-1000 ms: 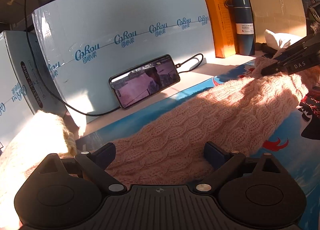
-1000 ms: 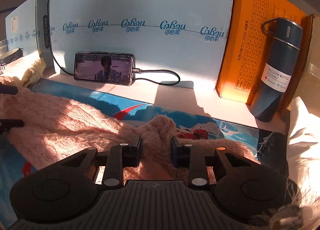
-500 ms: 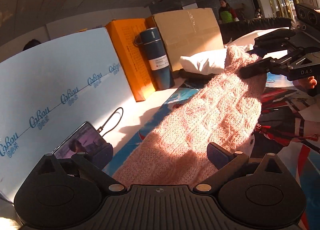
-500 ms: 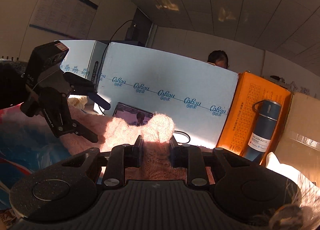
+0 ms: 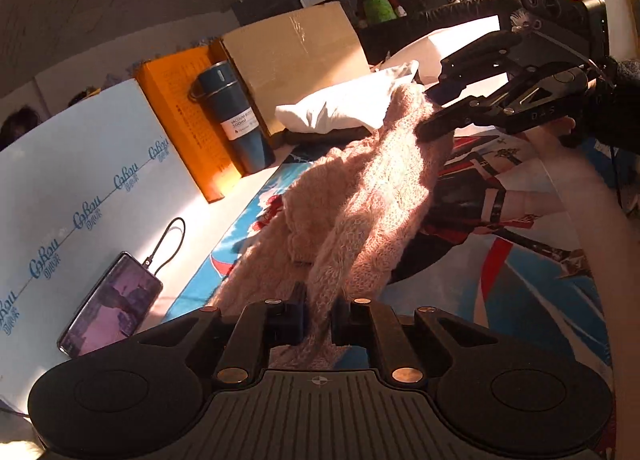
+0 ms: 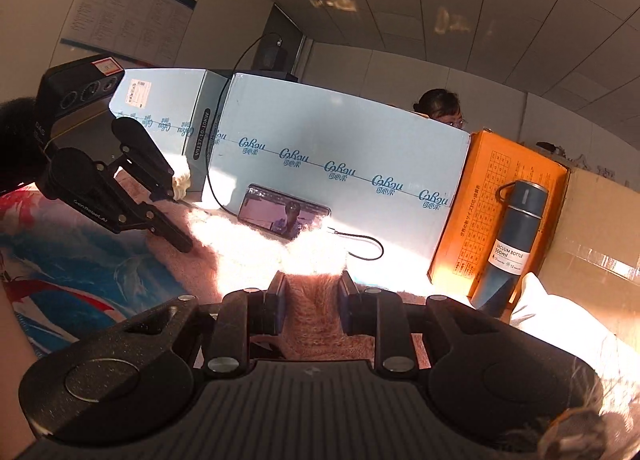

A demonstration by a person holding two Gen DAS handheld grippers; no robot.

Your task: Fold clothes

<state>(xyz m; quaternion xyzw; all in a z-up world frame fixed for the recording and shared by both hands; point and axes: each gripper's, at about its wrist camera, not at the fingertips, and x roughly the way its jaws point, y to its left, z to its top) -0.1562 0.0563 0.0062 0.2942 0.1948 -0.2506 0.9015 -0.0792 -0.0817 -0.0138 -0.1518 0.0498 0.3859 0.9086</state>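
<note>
A pink cable-knit garment point(image 5: 368, 196) hangs stretched between both grippers above the printed table mat point(image 5: 520, 268). In the left wrist view my left gripper point(image 5: 319, 320) is shut on one bunched end of it. My right gripper point(image 5: 434, 112) holds the far end at the upper right, raised higher. In the right wrist view my right gripper point(image 6: 313, 296) is shut on a fold of the pink knit point(image 6: 240, 244), which is washed out by sunlight. My left gripper point(image 6: 178, 220) shows at the left, pinching the knit's other end.
At the back stand pale blue cartons point(image 5: 80, 164), a phone point(image 5: 112, 312) on a cable, an orange box point(image 5: 180, 116), a blue vacuum bottle point(image 5: 232, 120) and a cardboard box point(image 5: 292, 56). A white cloth bundle point(image 5: 344, 104) lies at the right. People stand behind.
My left gripper, open around the knit a second ago, has shut on it. Both grippers have lifted the garment off the mat and both views have tilted upward.
</note>
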